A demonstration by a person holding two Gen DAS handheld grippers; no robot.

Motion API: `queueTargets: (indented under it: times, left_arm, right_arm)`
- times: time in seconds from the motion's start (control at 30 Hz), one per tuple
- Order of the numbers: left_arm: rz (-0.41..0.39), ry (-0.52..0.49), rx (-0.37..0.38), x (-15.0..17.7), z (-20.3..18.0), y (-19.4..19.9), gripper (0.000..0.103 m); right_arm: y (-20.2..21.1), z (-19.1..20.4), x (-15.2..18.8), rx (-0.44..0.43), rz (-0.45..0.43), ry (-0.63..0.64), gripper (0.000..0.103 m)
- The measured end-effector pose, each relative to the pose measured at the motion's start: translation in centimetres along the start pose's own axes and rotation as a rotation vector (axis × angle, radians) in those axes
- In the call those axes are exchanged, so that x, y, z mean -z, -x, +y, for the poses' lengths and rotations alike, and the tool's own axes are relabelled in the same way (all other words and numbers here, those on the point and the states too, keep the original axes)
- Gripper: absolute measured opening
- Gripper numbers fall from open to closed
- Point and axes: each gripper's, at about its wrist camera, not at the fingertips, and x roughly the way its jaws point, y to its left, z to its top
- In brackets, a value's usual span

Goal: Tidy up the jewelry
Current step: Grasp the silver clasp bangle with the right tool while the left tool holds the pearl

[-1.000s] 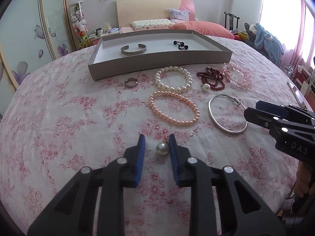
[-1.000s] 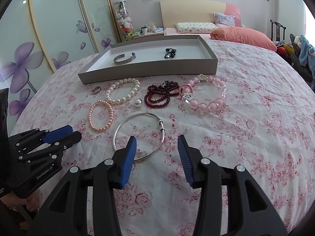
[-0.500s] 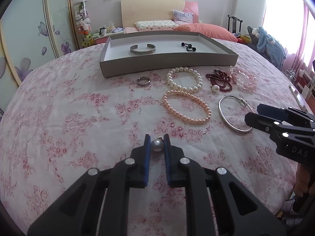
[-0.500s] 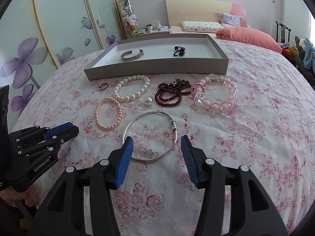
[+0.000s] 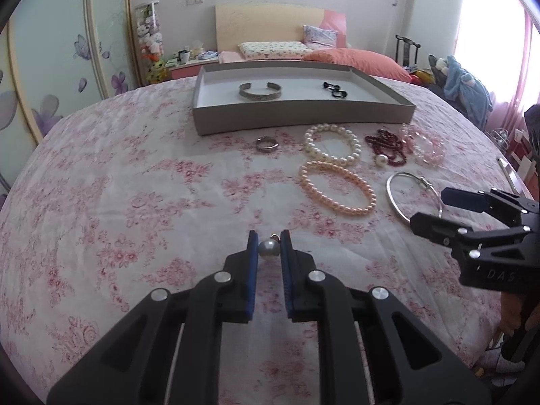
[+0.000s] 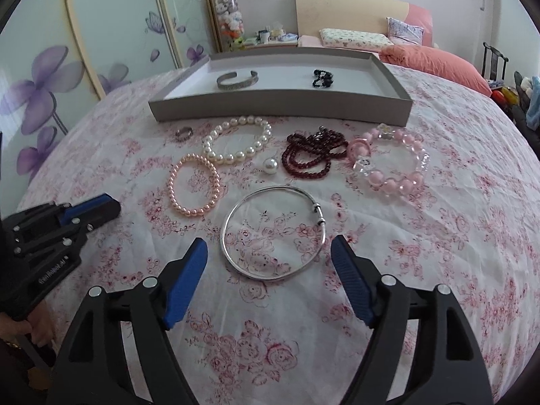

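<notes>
Bedspread [image 5: 135, 202] under down-tilted hand-held gripper [image 5: 269, 248]

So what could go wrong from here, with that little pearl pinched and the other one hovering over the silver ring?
The pearl is round and held only at the tips of the left hand-held gripper, so it might pop out and roll across the cloth. The right hand-held gripper is opening around the thin bangle, which lies flat; the fingers may slide over it or snag the cloth instead.
</notes>
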Motion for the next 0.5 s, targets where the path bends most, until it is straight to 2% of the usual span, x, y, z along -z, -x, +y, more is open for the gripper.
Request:
queueTargets:
  times: [0.4,0.5]
  left_arm:
    - [0.018,0.035,-0.011,0.0,1.1,-0.2,0.014]
    - [0.017,0.035,-0.012,0.0,1.1,-0.3,0.014]
  right_arm:
    - [-1.6,0.9,-1.2,0.072,0.032,0.052,0.076]
    - [-1.6,0.8,-1.3,0.067,0.032,0.062,0.072]
